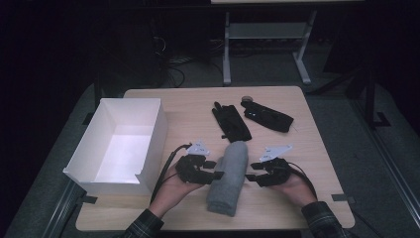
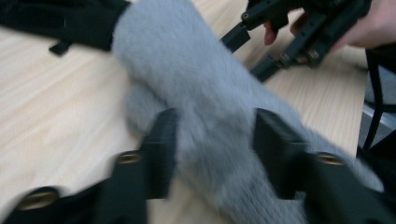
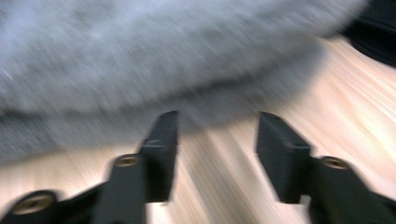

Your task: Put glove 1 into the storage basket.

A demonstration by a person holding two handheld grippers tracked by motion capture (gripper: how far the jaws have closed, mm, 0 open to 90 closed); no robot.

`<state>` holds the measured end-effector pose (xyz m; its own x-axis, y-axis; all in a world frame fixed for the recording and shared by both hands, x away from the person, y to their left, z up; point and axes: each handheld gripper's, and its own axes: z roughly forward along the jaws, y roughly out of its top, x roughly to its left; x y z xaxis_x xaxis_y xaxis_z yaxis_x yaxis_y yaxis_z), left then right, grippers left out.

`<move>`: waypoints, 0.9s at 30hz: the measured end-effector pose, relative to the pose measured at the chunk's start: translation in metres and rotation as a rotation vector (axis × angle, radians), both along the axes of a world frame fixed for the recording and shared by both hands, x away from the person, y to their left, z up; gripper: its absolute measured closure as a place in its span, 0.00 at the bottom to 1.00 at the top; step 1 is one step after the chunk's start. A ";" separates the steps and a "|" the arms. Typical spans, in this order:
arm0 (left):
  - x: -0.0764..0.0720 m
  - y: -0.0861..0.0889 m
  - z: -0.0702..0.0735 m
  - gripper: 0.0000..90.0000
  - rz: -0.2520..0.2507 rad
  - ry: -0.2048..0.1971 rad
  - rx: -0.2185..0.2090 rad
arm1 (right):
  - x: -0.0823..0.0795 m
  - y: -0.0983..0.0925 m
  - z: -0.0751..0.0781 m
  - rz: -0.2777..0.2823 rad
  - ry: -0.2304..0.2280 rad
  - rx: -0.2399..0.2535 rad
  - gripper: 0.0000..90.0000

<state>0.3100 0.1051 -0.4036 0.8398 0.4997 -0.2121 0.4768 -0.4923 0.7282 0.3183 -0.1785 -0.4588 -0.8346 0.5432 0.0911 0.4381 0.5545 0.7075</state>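
Observation:
A grey rolled towel (image 1: 229, 176) lies lengthwise on the wooden table (image 1: 307, 144), near its front edge. My left gripper (image 1: 217, 171) is at the roll's left side and my right gripper (image 1: 252, 172) at its right side, each held in a hand. In the left gripper view the jaws of the left gripper (image 2: 215, 140) stand apart, with the blurred grey towel (image 2: 201, 84) lying between and beyond them. The right gripper (image 2: 246, 56) shows past the roll. In the right gripper view my right gripper (image 3: 215, 140) is open over bare wood, and the towel (image 3: 163, 51) is just ahead of its tips.
An open white box (image 1: 148, 144) stands at the table's left. Two black fabric items (image 1: 231, 122) (image 1: 267, 116) lie behind the roll, with a small round object (image 1: 247, 99) near the far edge. A desk frame (image 1: 267, 34) stands beyond the table.

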 end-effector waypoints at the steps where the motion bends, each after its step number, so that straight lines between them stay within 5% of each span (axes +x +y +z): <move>1: 0.003 -0.001 0.000 0.40 -0.001 0.001 -0.006 | -0.002 -0.007 -0.001 -0.027 -0.001 -0.006 0.46; 6: 0.017 -0.011 -0.004 0.24 0.023 0.008 -0.011 | -0.008 -0.033 -0.005 -0.113 -0.011 -0.032 0.29; 12: 0.029 -0.032 -0.016 0.15 0.028 0.016 0.048 | -0.015 -0.054 -0.012 -0.161 -0.007 -0.031 0.21; 20: 0.030 -0.040 -0.039 0.14 0.026 0.027 0.119 | -0.014 -0.050 -0.014 -0.156 -0.009 -0.043 0.20; 27: 0.032 -0.043 -0.050 0.14 0.022 0.056 0.125 | -0.014 -0.050 -0.015 -0.158 -0.014 -0.055 0.20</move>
